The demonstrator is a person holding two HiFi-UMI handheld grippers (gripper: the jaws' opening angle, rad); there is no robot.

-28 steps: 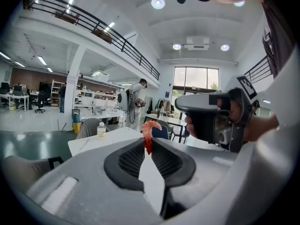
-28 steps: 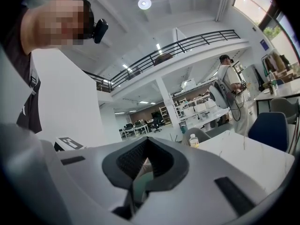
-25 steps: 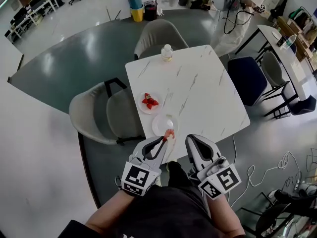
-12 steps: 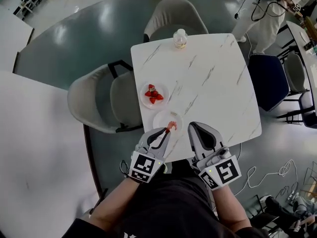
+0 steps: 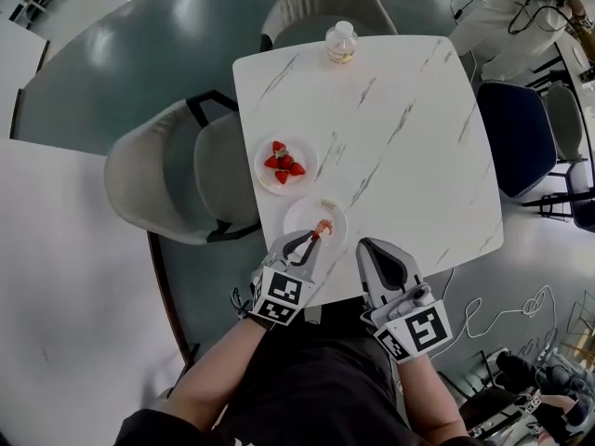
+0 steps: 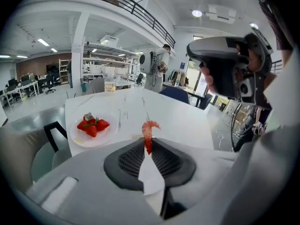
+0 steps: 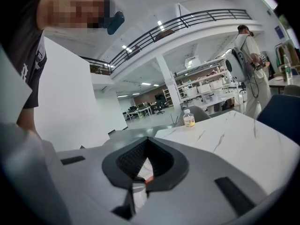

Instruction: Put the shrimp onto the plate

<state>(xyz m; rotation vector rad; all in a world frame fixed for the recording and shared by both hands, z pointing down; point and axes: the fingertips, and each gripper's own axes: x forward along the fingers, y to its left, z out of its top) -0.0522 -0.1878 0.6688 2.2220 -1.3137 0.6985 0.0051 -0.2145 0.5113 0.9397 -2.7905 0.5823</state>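
A small orange shrimp [image 5: 323, 228] [image 6: 149, 134] hangs tail-down from my left gripper [image 5: 315, 237] [image 6: 148, 144], whose jaws are shut on it. It hovers over the near part of an empty white plate [image 5: 304, 215] at the table's front edge. My right gripper [image 5: 373, 252] [image 7: 147, 140] is held just right of that plate, above the table edge; its jaws are shut with nothing between them. It also shows in the left gripper view as the right gripper [image 6: 228, 69], held by a hand.
A second white plate [image 5: 265, 147] [image 6: 77, 136] with several strawberries [image 5: 283, 162] [image 6: 92, 125] lies beyond the empty one. A small bottle [image 5: 341, 42] [image 7: 189, 119] stands at the table's far edge. Grey chairs [image 5: 167, 184] stand left and beyond, a dark blue one [image 5: 517, 128] to the right.
The head camera has tilted, so the table sits lower and larger in view. My left gripper has carried the shrimp slightly forward over the near plate. The right gripper stays beside it.
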